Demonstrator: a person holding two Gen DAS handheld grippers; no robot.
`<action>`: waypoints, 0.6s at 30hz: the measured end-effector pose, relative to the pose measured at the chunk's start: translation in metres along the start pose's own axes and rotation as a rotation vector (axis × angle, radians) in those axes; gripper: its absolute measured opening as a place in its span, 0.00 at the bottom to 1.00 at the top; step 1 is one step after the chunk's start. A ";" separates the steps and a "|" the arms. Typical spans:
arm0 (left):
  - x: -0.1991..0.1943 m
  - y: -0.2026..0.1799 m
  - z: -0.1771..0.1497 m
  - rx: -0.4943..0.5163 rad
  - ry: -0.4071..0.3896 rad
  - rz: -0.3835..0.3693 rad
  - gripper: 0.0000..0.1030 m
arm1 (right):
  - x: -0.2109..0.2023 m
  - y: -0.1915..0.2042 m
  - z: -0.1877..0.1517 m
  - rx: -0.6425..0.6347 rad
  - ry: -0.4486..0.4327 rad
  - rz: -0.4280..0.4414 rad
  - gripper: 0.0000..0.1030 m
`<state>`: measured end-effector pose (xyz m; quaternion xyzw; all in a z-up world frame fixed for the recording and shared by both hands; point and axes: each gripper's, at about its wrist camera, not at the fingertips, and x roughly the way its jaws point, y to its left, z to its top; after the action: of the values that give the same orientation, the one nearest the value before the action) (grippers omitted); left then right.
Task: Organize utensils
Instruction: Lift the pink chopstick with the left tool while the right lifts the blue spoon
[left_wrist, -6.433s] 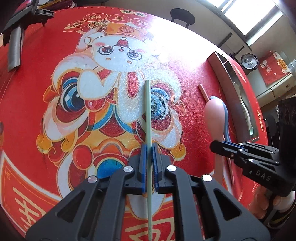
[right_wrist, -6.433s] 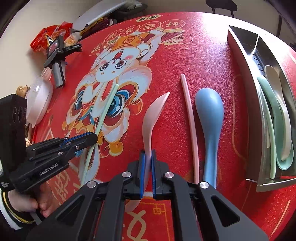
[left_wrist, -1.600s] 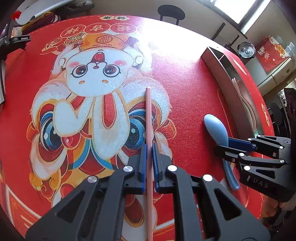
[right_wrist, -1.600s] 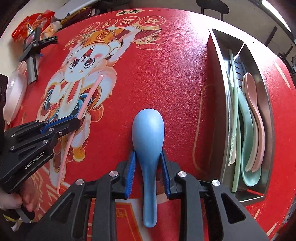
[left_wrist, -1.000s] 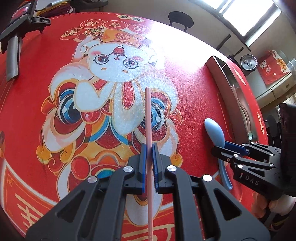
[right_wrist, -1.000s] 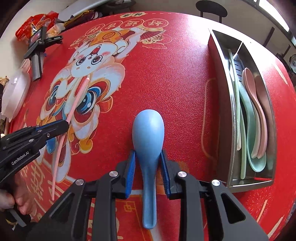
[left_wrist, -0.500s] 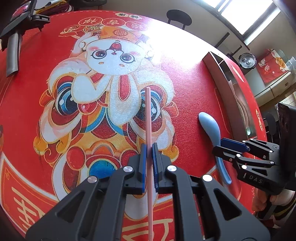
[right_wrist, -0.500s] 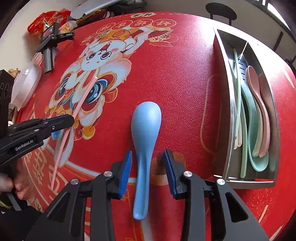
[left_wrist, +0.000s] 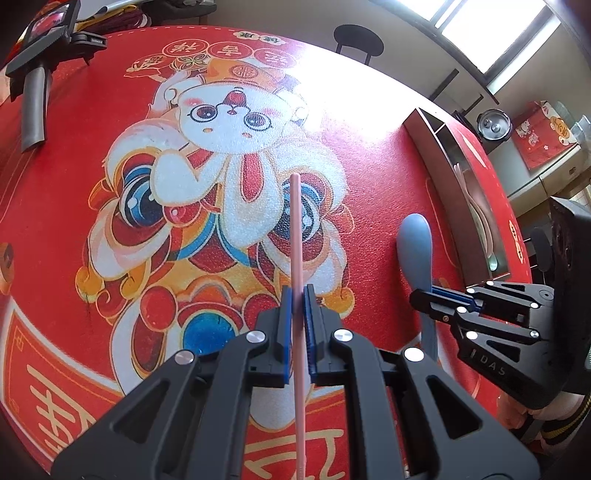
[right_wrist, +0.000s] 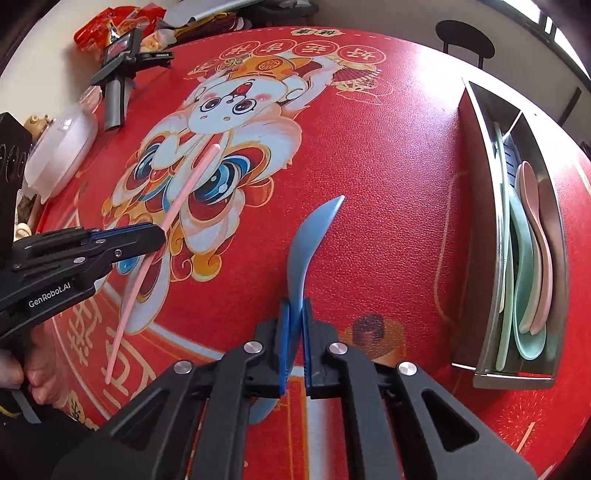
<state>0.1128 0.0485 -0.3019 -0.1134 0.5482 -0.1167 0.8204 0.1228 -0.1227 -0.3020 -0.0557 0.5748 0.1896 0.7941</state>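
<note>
My left gripper (left_wrist: 297, 291) is shut on a pink chopstick (left_wrist: 296, 229) that points away over the red rabbit mat; it also shows in the right wrist view (right_wrist: 173, 214). My right gripper (right_wrist: 294, 308) is shut on the handle of a blue spoon (right_wrist: 308, 236), turned on its edge above the mat. The spoon also shows in the left wrist view (left_wrist: 415, 243), with my right gripper (left_wrist: 436, 299) around its handle. A steel utensil tray (right_wrist: 484, 221) at the right holds green and pink spoons (right_wrist: 528, 243) and a pale green chopstick.
A grey-handled phone holder (right_wrist: 118, 85) and a white lidded dish (right_wrist: 62, 151) lie at the mat's far left, with snack packets behind. A black stool (left_wrist: 356, 40) stands beyond the table. The mat covers a round table.
My right gripper, open around the flat blue spoon half a second ago, has shut on its handle and the spoon now stands on edge. The left gripper still holds the pink chopstick.
</note>
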 end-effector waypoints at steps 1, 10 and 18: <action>0.001 0.002 -0.001 -0.011 0.005 -0.003 0.10 | 0.000 0.000 -0.001 0.010 -0.001 -0.002 0.06; 0.000 0.006 -0.003 -0.016 0.008 0.031 0.10 | 0.001 -0.003 -0.009 0.048 -0.039 0.008 0.06; -0.003 0.016 -0.005 -0.038 0.016 0.058 0.10 | -0.003 -0.006 -0.014 0.071 -0.037 0.031 0.06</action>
<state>0.1082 0.0641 -0.3056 -0.1121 0.5600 -0.0834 0.8166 0.1114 -0.1334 -0.3048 -0.0152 0.5670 0.1822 0.8031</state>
